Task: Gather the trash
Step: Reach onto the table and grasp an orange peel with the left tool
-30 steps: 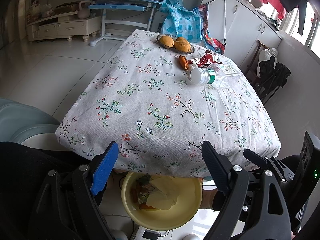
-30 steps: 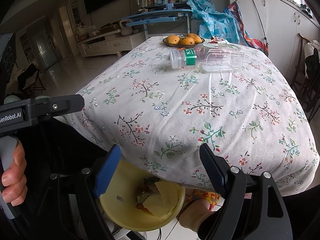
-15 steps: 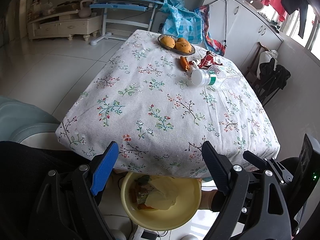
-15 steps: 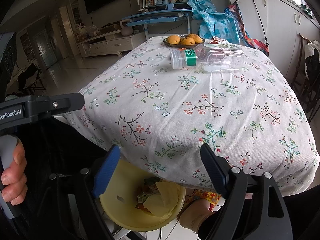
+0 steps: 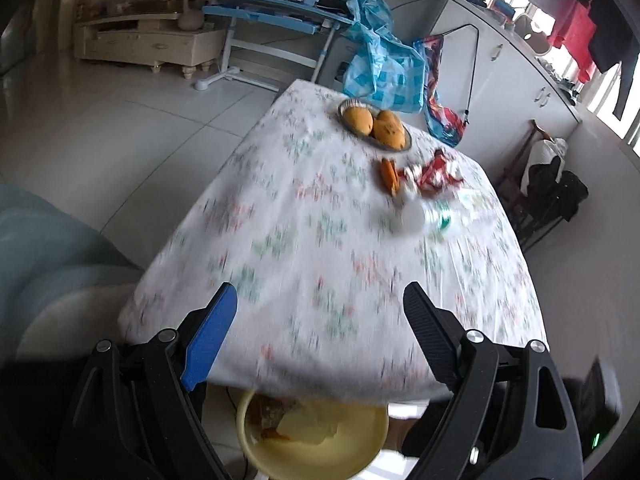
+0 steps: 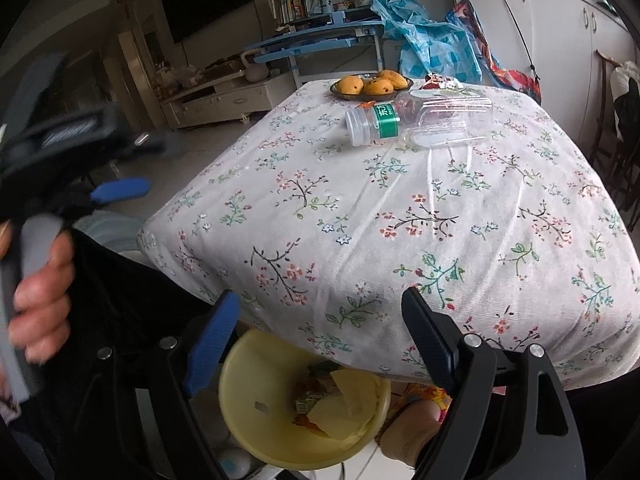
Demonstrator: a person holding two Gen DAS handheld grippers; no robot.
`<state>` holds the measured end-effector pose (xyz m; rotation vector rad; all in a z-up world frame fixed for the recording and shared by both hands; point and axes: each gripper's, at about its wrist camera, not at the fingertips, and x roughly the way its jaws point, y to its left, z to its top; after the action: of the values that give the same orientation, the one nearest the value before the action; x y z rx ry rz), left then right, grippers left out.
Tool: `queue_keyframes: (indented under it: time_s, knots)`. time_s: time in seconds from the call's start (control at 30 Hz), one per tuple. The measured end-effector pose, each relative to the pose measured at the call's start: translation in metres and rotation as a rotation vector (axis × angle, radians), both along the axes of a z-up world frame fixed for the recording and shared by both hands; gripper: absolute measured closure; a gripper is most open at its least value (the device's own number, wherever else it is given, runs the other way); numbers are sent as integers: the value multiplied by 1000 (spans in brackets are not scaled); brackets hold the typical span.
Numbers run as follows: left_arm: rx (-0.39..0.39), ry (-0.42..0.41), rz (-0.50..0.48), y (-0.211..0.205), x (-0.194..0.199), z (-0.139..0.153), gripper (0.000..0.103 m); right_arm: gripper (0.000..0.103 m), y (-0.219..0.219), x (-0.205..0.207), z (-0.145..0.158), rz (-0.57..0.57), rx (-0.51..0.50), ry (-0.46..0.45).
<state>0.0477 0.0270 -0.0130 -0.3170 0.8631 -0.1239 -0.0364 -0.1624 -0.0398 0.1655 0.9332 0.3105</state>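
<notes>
A clear plastic bottle [image 6: 420, 120] with a green label lies on its side on the floral tablecloth [image 6: 400, 208]; it is blurred in the left wrist view [image 5: 432, 216]. A red wrapper [image 5: 434, 172] and an orange peel [image 5: 389, 175] lie beyond it. A yellow bin [image 6: 256, 408] holding trash sits on the floor under the table's near edge, also in the left wrist view [image 5: 312, 452]. My left gripper [image 5: 316, 332] is open and empty above the near table edge. My right gripper [image 6: 320, 340] is open and empty over the bin.
A plate of mangoes [image 5: 374, 124] stands at the table's far end. A blue plastic bag [image 5: 380, 68] and a blue desk [image 5: 272, 12] are behind the table. White cabinets [image 5: 512, 76] line the right wall. A chair with dark clothes [image 5: 548, 184] stands at right.
My left gripper has moved up and forward towards the table, blurring its view. The right gripper has held nearly still. Both stay open.
</notes>
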Motion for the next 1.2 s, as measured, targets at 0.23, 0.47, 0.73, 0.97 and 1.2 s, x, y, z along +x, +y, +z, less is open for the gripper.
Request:
queue_keyframes:
  time_s: [0.23, 0.47, 0.73, 0.97, 1.2]
  knots:
    - [45, 23, -27, -30, 95, 1, 21, 22, -13, 10, -7, -43, 77, 40]
    - [144, 57, -106, -85, 185, -13, 21, 20, -12, 13, -8, -32, 80, 31]
    - [220, 149, -149, -111, 237, -49, 41, 20, -11, 17, -7, -13, 66, 23]
    - [224, 119, -190, -111, 236, -51, 85, 20, -9, 23, -6, -6, 71, 20]
    - [228, 96, -194, -100, 225, -47, 86, 20, -8, 23, -6, -8, 76, 23]
